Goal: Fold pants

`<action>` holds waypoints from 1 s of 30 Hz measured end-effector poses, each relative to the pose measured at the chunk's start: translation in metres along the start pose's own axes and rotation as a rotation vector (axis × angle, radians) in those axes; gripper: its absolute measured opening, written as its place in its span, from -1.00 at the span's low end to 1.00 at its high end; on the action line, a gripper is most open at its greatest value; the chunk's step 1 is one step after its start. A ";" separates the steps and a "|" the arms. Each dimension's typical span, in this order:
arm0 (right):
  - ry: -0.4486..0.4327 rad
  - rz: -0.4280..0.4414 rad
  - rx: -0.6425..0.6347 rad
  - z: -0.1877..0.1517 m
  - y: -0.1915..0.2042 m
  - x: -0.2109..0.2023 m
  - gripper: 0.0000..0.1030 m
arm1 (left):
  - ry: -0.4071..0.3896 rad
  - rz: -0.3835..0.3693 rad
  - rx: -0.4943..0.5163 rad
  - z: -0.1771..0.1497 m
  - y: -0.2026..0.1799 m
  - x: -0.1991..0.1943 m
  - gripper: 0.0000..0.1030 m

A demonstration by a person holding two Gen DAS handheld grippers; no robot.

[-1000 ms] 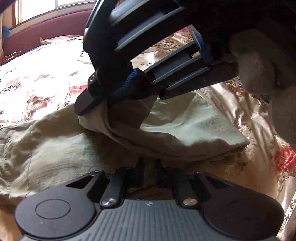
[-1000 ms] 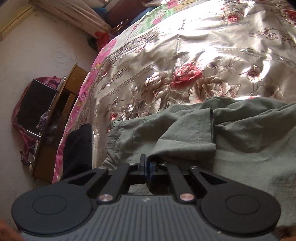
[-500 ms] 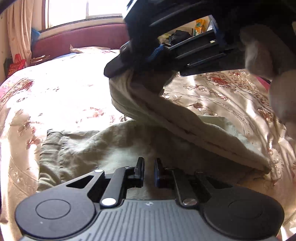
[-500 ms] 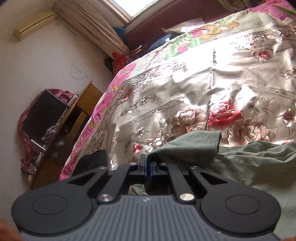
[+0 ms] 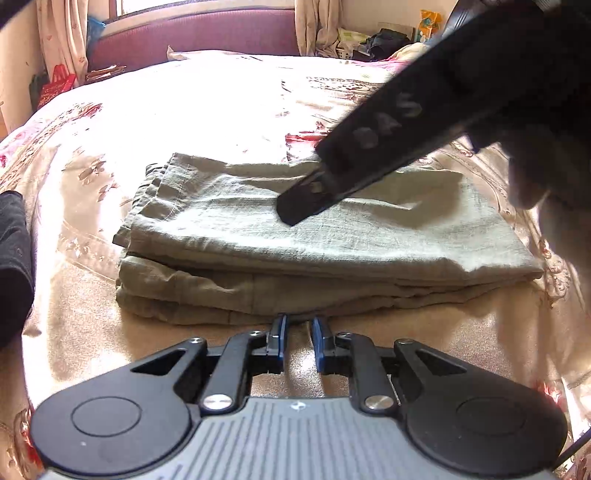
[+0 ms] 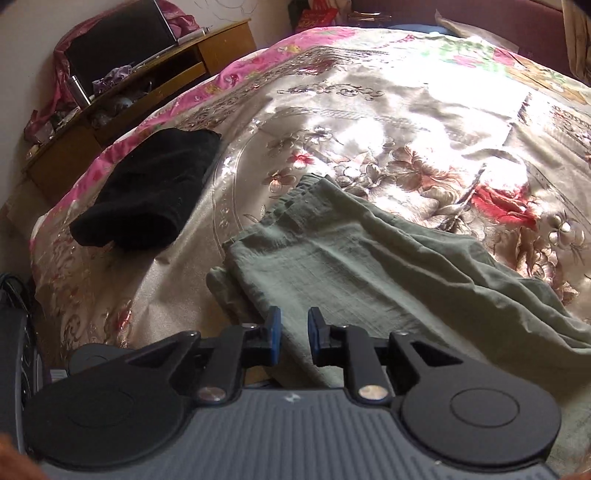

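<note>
The olive-green pants (image 5: 317,236) lie folded in a flat stack on the floral bedspread (image 5: 207,103). My left gripper (image 5: 298,332) is open and empty, just in front of the stack's near edge. My right gripper (image 6: 293,328) is open and empty, hovering over the top layer of the pants (image 6: 354,266). In the left wrist view the right gripper's black finger (image 5: 310,195) reaches in from the upper right and rests over the top of the stack.
A black folded garment (image 6: 155,192) lies on the bed to the left of the pants, and shows at the left edge of the left wrist view (image 5: 13,258). A wooden side table (image 6: 122,103) stands beyond the bed's left edge. A maroon headboard (image 5: 192,33) is at the far end.
The right gripper carried the held pant fold over onto the stack and let it go, jaws now open. The left gripper has opened wider and sits back from the stack. The pants now lie flat.
</note>
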State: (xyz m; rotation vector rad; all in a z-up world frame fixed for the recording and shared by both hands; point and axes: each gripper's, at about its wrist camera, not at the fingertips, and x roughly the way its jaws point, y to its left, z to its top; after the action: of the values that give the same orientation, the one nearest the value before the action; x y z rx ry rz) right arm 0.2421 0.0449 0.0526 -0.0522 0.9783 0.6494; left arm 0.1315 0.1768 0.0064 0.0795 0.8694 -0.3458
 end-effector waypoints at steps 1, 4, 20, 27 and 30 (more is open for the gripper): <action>-0.005 -0.025 0.018 -0.003 -0.008 -0.008 -0.66 | -0.003 0.005 0.005 -0.001 0.003 -0.005 -0.35; -0.017 -0.125 0.069 -0.013 -0.037 -0.028 -0.65 | -0.025 0.039 0.030 0.002 -0.001 -0.021 -0.35; 0.009 -0.360 0.312 -0.031 -0.180 -0.018 -0.64 | 0.006 0.098 0.108 0.074 -0.002 0.058 -0.30; 0.013 -0.351 0.450 -0.075 -0.185 -0.080 -0.34 | -0.016 0.139 0.089 0.085 0.013 0.031 -0.29; 0.026 -0.330 0.511 -0.092 -0.194 -0.080 -0.32 | -0.034 0.127 0.109 0.088 0.006 0.036 -0.28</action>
State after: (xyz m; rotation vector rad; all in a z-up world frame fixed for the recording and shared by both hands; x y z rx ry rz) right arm 0.2451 -0.1812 0.0152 0.2259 1.1064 0.0862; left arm 0.2192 0.1546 0.0357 0.2282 0.8076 -0.2746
